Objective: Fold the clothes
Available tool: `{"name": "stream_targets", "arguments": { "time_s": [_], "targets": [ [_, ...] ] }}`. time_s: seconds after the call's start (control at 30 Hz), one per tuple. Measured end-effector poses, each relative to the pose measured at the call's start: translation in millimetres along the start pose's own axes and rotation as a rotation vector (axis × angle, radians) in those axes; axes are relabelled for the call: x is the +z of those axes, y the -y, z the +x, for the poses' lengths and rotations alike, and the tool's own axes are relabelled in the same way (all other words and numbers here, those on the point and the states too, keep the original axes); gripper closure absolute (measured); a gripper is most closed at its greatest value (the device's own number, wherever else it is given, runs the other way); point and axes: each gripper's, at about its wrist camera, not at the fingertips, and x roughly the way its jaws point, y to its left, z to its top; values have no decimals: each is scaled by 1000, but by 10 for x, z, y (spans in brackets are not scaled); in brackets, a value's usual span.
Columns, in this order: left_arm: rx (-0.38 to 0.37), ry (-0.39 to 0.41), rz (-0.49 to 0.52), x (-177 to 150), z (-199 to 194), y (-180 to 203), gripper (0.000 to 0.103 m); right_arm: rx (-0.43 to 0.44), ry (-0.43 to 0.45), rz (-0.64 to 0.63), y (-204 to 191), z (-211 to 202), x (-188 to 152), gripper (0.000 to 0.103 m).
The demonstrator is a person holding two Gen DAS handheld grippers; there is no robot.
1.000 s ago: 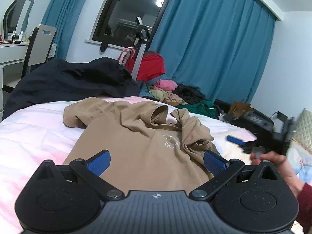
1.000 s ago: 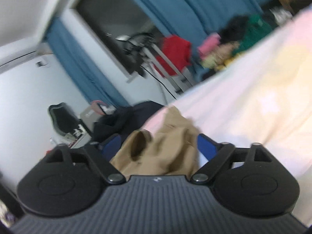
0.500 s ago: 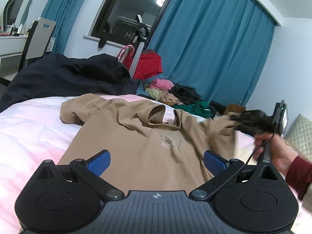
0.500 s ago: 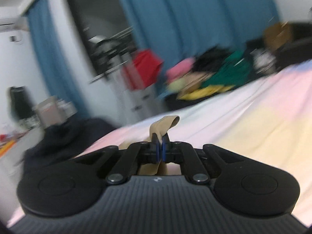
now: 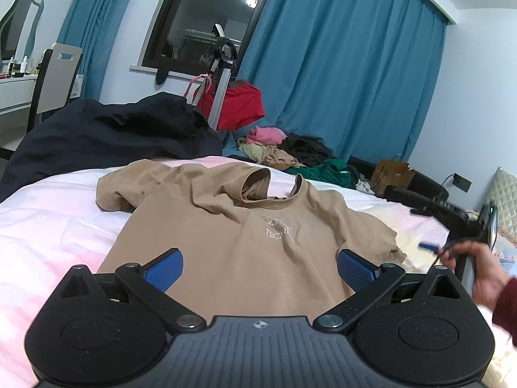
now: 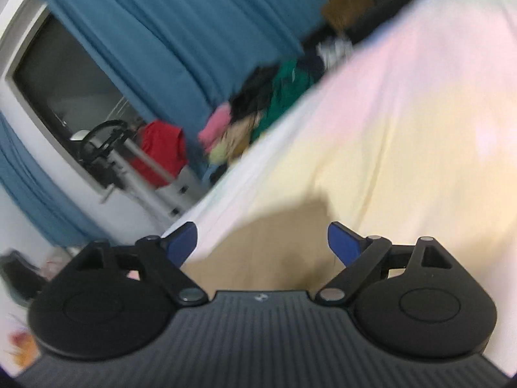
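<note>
Two grippers stand wide open and empty: the left gripper (image 5: 260, 266) over the tan T-shirt (image 5: 239, 226) mid-bed (image 5: 48, 226), the right gripper (image 6: 261, 242), jaws just opened, off its right sleeve. The left sleeve lies bunched toward the bed's left edge; folding now would likely trap that wrinkle.

A tan T-shirt (image 5: 239, 226) lies front up on the pink-and-white bed (image 5: 48, 226), its collar toward the blue curtains (image 5: 342, 74). The left tongs (image 5: 260, 266) hang over its lower part, blue pads wide apart and clear of the cloth. At the right edge a hand (image 5: 478, 268) grips the right tongs (image 5: 452, 223)
</note>
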Motion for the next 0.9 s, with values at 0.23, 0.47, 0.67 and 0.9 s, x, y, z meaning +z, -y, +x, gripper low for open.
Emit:
{"name": "stream_targets", "arguments": {
  "time_s": [0.23, 0.47, 0.67, 0.9],
  "targets": [
    [16, -8, -13, -29, -65, -15, 1, -67, -128, 41, 31, 255, -448, 13],
    [37, -1, 2, -26, 15, -3, 1, 0, -31, 9, 65, 189, -473, 95],
    [31, -4, 8, -35, -8, 4, 1, -72, 60, 112, 209, -175, -311, 93],
    [18, 2, 23, -48, -95, 46, 1, 101, -95, 323, 476, -88, -404, 15]
  ]
}}
